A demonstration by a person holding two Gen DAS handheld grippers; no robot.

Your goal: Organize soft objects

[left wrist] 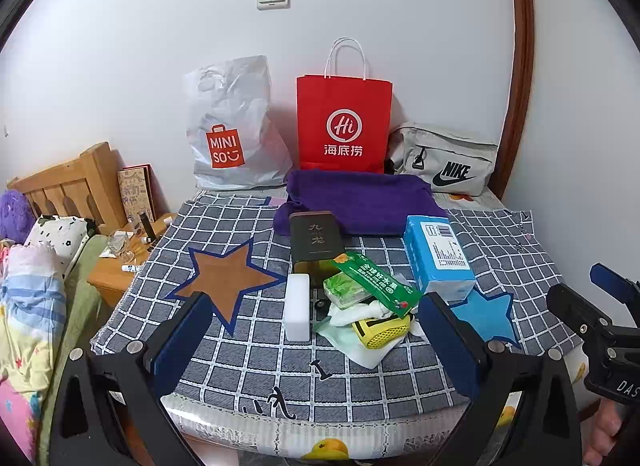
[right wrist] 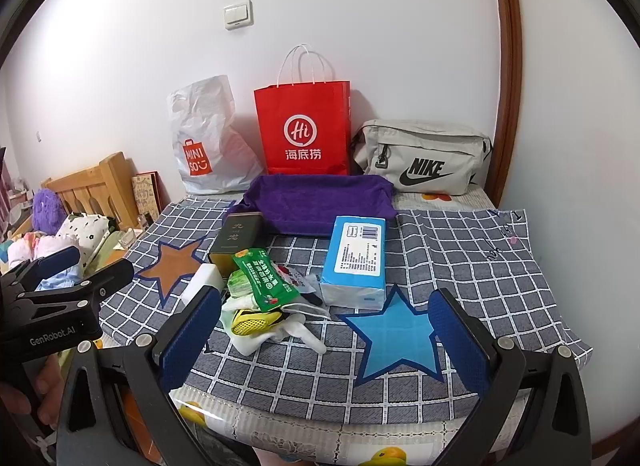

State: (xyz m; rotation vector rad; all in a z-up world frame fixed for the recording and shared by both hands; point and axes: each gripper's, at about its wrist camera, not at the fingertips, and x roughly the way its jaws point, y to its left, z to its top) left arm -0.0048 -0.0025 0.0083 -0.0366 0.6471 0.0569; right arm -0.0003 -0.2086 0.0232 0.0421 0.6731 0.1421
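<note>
Jaws wide on both grippers, empty; yellow mesh item [left wrist: 382,330] half-hidden under green packet [left wrist: 376,284].

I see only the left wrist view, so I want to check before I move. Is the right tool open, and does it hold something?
Observer: The right tool is open. Its fingers are wide apart and nothing is between them.
Operator: The blue star is half hidden for me. Does anything lie on it?
Observer: No, the blue star is bare. The blue tissue pack stands beside its top point, not on it.
</note>
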